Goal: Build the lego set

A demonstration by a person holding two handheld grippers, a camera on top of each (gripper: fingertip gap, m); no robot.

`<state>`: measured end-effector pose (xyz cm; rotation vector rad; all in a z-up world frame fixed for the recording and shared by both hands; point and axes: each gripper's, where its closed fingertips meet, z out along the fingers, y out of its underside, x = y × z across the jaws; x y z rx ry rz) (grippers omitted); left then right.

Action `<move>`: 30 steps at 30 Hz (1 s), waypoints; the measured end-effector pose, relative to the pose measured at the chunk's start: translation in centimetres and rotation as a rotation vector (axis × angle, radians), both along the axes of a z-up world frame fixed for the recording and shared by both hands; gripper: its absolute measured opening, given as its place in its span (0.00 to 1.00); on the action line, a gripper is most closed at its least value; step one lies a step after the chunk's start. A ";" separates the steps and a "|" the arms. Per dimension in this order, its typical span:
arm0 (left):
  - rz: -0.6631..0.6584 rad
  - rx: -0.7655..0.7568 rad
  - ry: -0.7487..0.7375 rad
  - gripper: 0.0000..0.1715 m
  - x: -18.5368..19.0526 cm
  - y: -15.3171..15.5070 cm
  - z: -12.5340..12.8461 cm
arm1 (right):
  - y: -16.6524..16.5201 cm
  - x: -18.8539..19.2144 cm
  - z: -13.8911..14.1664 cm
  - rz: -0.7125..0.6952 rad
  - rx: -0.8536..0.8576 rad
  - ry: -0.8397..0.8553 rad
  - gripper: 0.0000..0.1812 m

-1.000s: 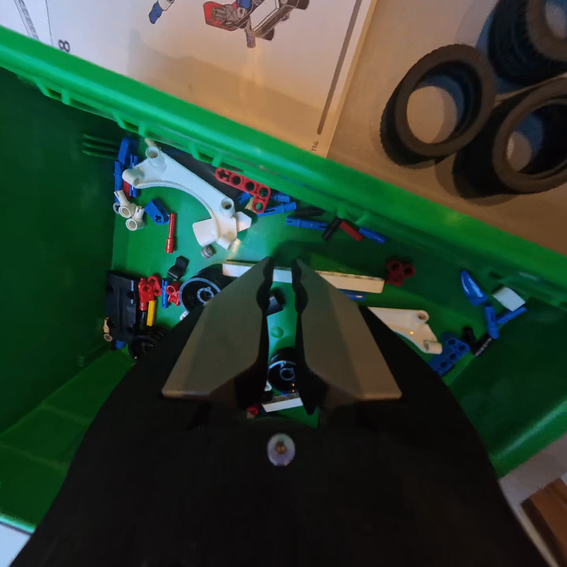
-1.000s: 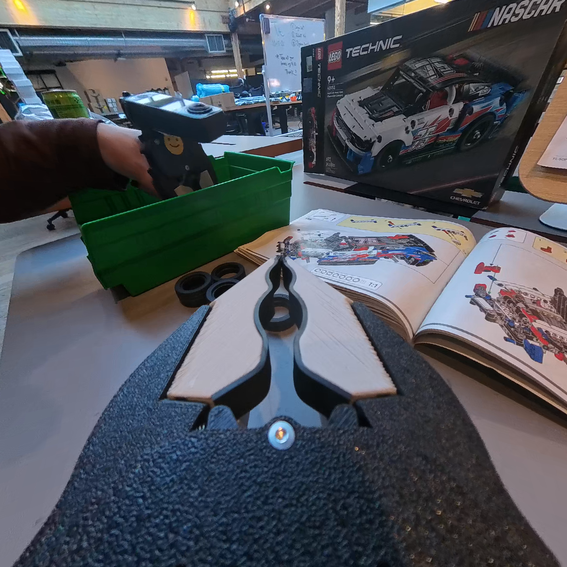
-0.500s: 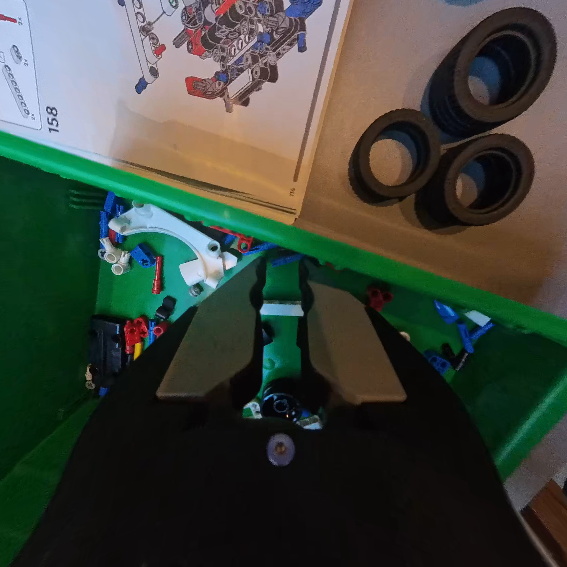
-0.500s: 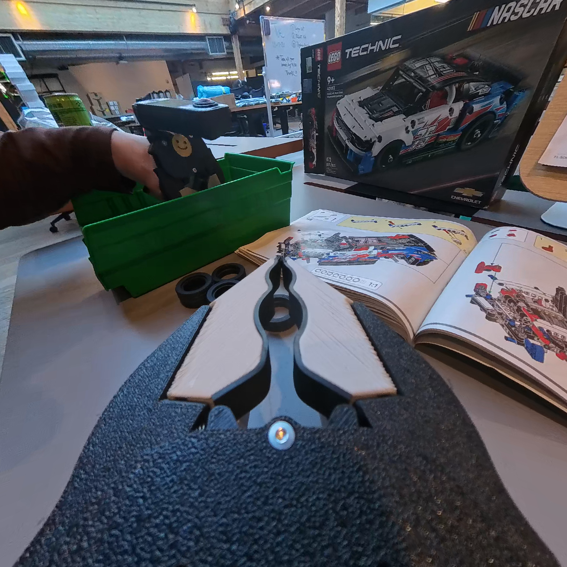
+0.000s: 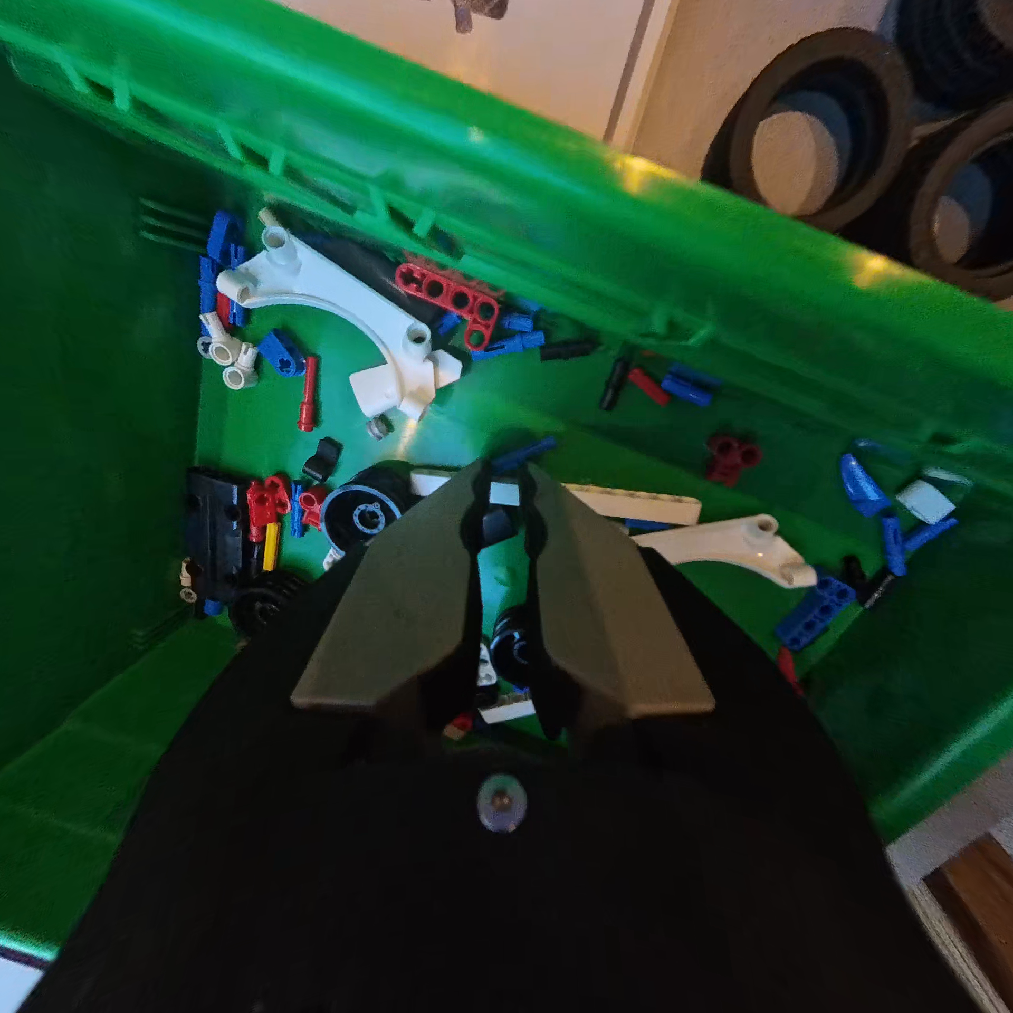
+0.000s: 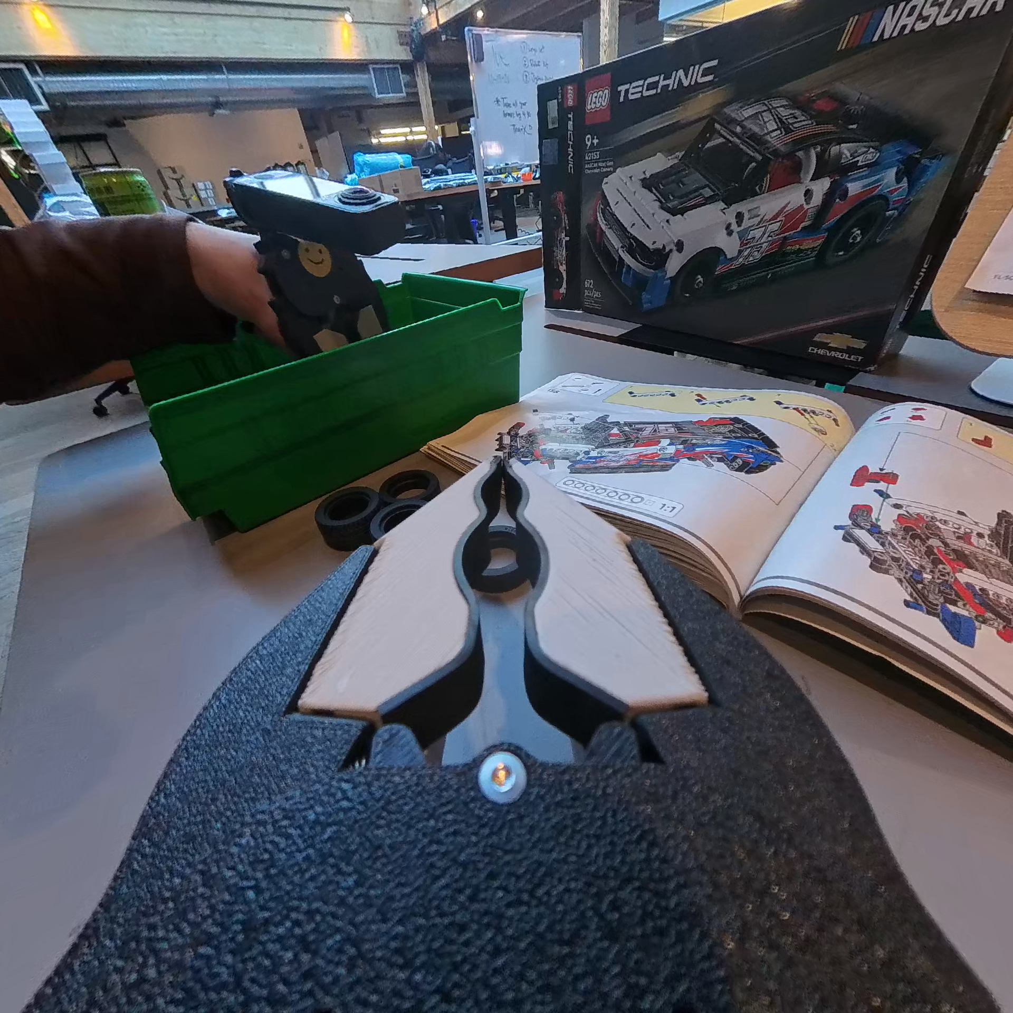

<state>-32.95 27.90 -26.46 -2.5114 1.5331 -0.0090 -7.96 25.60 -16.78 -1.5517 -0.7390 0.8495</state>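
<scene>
My left gripper (image 5: 505, 466) is down inside the green bin (image 5: 548, 219), shut on a small blue pin (image 5: 523, 454) pinched crosswise at its tips. Loose pieces lie on the bin floor below: a white curved panel (image 5: 329, 296), a red beam (image 5: 449, 296), a black wheel hub (image 5: 362, 512) and a white beam (image 5: 630, 501). My right gripper (image 6: 501, 466) hovers over the table with its tips touching, and a black tyre (image 6: 496, 540) sits in the round recess between its fingers. The right wrist view shows the left gripper (image 6: 329, 307) in a hand, dipping into the bin (image 6: 329, 427).
Three black tyres (image 6: 378, 510) lie on the table by the bin's near wall and also show in the left wrist view (image 5: 811, 126). An open instruction book (image 6: 685, 482) lies to the right. The set's box (image 6: 767, 192) stands behind it. Some 25 cm of space lies between my two pairs of fingers. To reach the open instruction book (image 6: 685, 482) in a straight line is about 15 cm for my right fingers, about 25 cm for my left.
My left gripper reached to the bin's far wall, closed on a blue pin there, and drew back with it over the bin floor. The right gripper has stayed still.
</scene>
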 end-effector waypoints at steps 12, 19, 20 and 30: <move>-0.364 0.175 0.095 0.07 0.3 0.5 0.2 | 0.1 0.1 0.0 0.001 -0.009 0.011 0.00; -0.453 0.133 0.030 0.07 1.8 0.6 0.8 | 0.2 0.3 0.1 0.001 -0.023 0.028 0.00; -0.466 0.126 0.053 0.07 1.7 0.8 0.7 | 0.2 0.3 0.1 0.001 -0.024 0.030 0.00; -0.525 0.101 0.065 0.06 2.3 2.0 0.0 | 0.4 0.5 0.2 0.001 -0.041 0.053 0.00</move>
